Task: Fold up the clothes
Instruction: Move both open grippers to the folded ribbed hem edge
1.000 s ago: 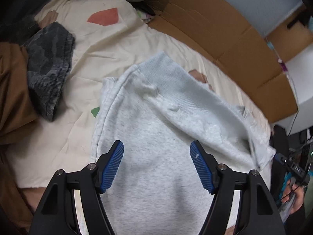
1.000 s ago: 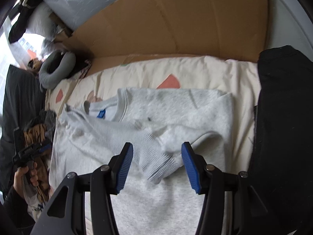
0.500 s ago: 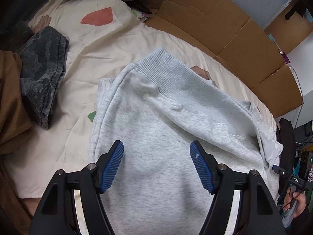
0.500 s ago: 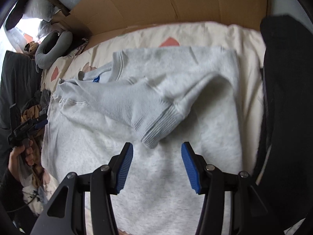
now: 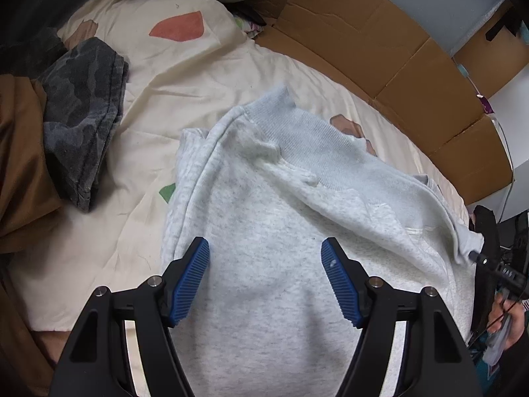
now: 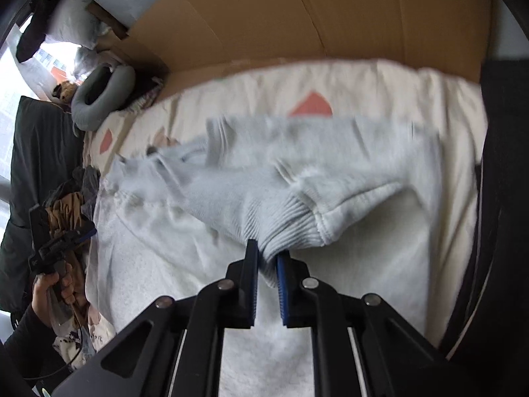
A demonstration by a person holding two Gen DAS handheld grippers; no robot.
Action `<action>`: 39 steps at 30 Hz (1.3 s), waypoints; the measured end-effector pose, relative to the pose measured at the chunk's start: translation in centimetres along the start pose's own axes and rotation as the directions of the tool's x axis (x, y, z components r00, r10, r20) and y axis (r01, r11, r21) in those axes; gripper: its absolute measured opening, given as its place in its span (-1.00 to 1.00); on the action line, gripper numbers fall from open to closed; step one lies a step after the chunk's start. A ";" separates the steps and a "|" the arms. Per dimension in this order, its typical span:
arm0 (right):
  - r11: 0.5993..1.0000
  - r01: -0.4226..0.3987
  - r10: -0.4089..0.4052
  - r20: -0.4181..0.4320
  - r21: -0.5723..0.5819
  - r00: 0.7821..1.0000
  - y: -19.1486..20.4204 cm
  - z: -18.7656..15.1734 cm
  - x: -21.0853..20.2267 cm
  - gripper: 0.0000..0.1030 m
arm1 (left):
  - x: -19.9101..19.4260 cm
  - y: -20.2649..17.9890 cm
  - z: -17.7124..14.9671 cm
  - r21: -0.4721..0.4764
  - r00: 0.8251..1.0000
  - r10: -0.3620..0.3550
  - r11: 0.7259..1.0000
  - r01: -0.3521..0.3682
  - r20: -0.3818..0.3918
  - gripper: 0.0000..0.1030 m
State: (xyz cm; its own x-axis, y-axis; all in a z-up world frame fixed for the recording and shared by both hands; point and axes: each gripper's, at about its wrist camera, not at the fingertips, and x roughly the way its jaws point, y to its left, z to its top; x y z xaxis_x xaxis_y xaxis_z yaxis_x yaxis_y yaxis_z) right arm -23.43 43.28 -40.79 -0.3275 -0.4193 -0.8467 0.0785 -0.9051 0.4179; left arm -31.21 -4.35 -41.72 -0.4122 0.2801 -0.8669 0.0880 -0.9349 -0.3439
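Two tools over the bed, and the action is on the right! The right tool (image 6: 267,266) has just been closing its jaws, and the frames show them pinched narrow on the ribbed cuff (image 6: 281,228) of the light grey fleece sweatshirt (image 6: 363,264), blue pads (image 6: 282,284) squeezing the knit between them. The sleeve runs up and across the sweatshirt's body from that cuff, lying folded over the chest. The picture is smeared with motion blur, so finer creases are hard to read.

Over on the left, the left tool (image 5: 266,274) hangs wide apart above the sweatshirt (image 5: 264,248), nothing between its blue ribbed pads (image 5: 190,281), clear of the fabric. The sweatshirt lies spread flat on the cream bed cover with coloured patches (image 5: 172,99), its ribbed hem bunched at the far edge. Just beside it on the left, apart from it, sits a dark grey camouflage garment (image 5: 79,112), resting against a brown garment (image 5: 20,152). Flattened brown cardboard (image 5: 380,43) lines the far side of the bed. A person's hand (image 6: 53,289) grips the left tool's handle at the lower left of the right view.
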 end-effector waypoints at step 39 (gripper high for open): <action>0.975 0.193 -0.192 0.021 -0.109 0.981 -2.6 8.0 3.6 0.04 | 6.4 -0.4 9.5 0.119 0.998 0.054 0.992 -0.051 -0.018 0.39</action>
State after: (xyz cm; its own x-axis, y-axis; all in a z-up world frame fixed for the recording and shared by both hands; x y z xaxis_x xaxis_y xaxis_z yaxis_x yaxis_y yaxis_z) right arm -32.36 44.69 -42.23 -0.3562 -0.2365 -0.9040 0.1165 -0.9711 0.2082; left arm -42.48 -4.22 -43.69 -0.3907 0.2333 -0.8904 0.0005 -0.9673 -0.2537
